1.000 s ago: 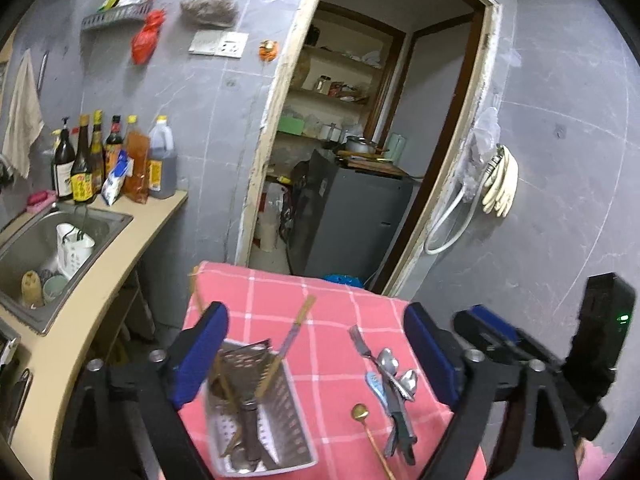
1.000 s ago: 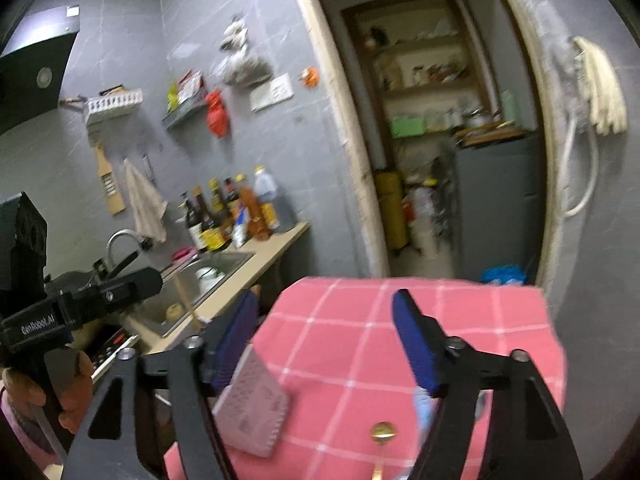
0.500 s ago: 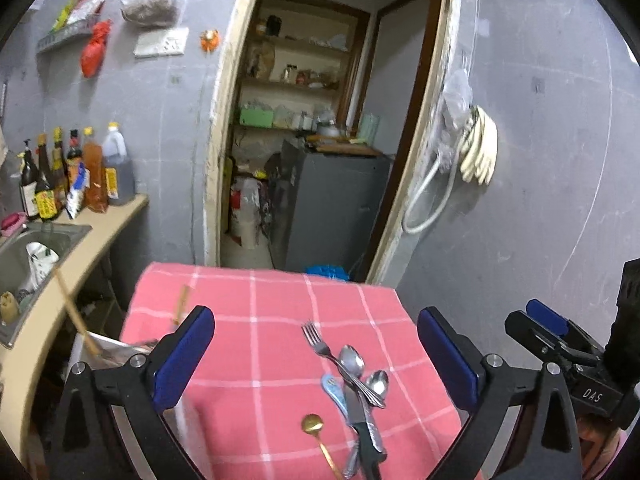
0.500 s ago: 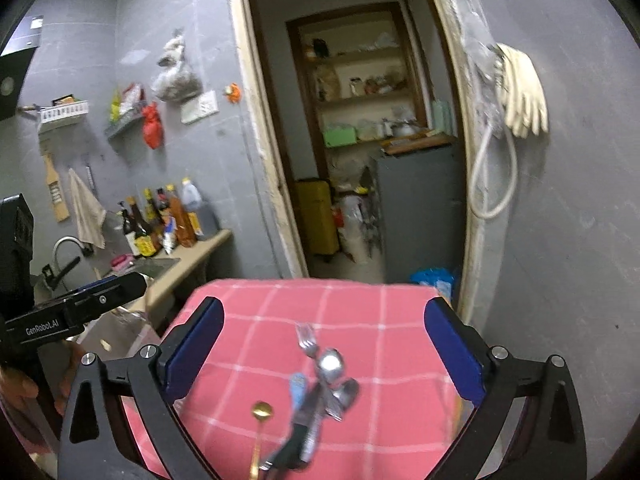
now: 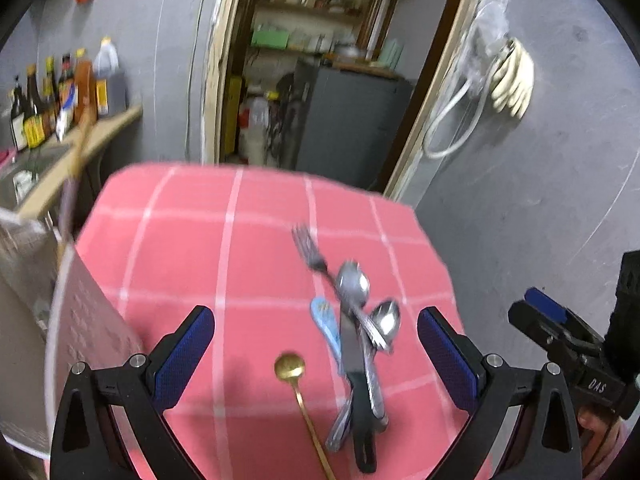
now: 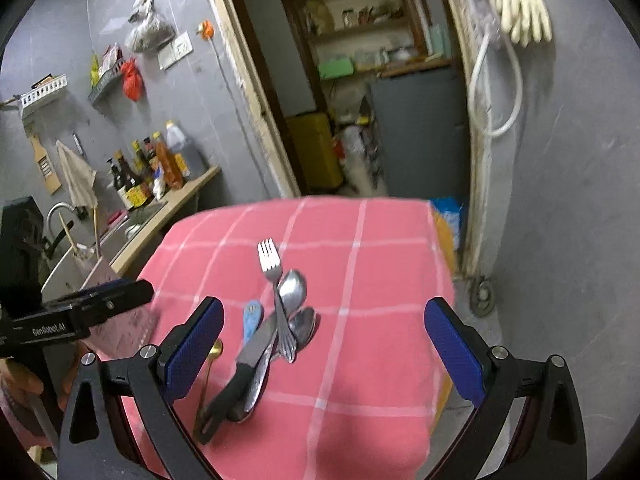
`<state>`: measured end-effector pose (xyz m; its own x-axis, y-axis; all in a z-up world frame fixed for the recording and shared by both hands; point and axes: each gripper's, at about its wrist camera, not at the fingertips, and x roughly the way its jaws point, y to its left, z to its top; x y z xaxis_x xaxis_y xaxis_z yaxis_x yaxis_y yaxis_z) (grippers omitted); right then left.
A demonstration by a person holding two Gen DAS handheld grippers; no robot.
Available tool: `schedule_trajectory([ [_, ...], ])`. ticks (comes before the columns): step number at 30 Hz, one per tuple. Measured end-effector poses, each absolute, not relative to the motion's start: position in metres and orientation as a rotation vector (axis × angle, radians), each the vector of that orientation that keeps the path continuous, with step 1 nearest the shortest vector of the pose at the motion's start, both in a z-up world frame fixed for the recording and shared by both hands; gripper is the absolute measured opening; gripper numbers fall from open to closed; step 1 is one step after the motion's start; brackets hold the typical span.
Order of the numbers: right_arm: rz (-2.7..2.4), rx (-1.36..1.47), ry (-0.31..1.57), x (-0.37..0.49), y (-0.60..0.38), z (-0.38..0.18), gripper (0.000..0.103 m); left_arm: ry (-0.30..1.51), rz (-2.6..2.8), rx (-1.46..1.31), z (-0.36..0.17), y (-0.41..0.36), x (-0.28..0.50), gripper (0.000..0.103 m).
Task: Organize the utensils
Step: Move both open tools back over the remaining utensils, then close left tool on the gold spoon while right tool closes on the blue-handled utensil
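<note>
Pink checked cloth covers my table (image 5: 168, 248); the utensils lie heaped toward its right edge: fork (image 6: 271, 270), two spoons (image 5: 352, 284), black-handled knife (image 6: 244, 364), gold spoon (image 5: 290, 368) beside them. My left tongs (image 5: 316, 356) and right tongs (image 6: 324, 344) both gape wide, empty, above the pile.

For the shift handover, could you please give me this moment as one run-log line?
left gripper: open, empty | right gripper: open, empty | utensil pile: on pink cloth, untouched | gold spoon: beside pile
</note>
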<state>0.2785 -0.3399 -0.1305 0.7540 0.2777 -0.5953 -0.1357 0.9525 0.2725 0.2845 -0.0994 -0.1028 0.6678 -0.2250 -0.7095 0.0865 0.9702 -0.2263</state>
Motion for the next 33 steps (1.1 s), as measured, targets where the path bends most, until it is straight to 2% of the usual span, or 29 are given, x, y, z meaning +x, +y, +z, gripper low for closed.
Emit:
schedule_trajectory([
  [4, 0.300, 0.242, 0.728, 0.292, -0.337, -0.155, 0.099, 0.888, -0.182, -0.207, -0.125, -0.098, 0.283, 0.101],
  [8, 0.350, 0.237, 0.767, 0.306, -0.332, -0.177, 0.095, 0.943, -0.201, -0.231, -0.144, -0.096, 0.286, 0.077],
  [9, 0.361, 0.234, 0.775, 0.309, -0.329, -0.181, 0.093, 0.955, -0.203, -0.235, -0.149, -0.095, 0.288, 0.074],
  [11, 0.383, 0.227, 0.792, 0.316, -0.324, -0.189, 0.080, 0.971, -0.199, -0.241, -0.156, -0.095, 0.293, 0.068],
  [18, 0.431, 0.218, 0.846, 0.339, -0.309, -0.210, 0.060, 1.019, -0.191, -0.262, -0.178, -0.089, 0.311, 0.056],
  [23, 0.458, 0.230, 0.877, 0.354, -0.305, -0.225, 0.043, 1.068, -0.206, -0.277, -0.191, -0.088, 0.317, 0.041],
  [26, 0.473, 0.230, 0.892, 0.361, -0.301, -0.232, 0.036, 1.080, -0.215, -0.282, -0.197, -0.088, 0.315, 0.036],
  [30, 0.491, 0.252, 0.917, 0.370, -0.297, -0.240, 0.031, 1.083, -0.223, -0.299, -0.199, -0.084, 0.314, 0.033],
  [33, 0.501, 0.265, 0.928, 0.375, -0.294, -0.244, 0.026, 1.091, -0.216, -0.309, -0.201, -0.081, 0.316, 0.021],
])
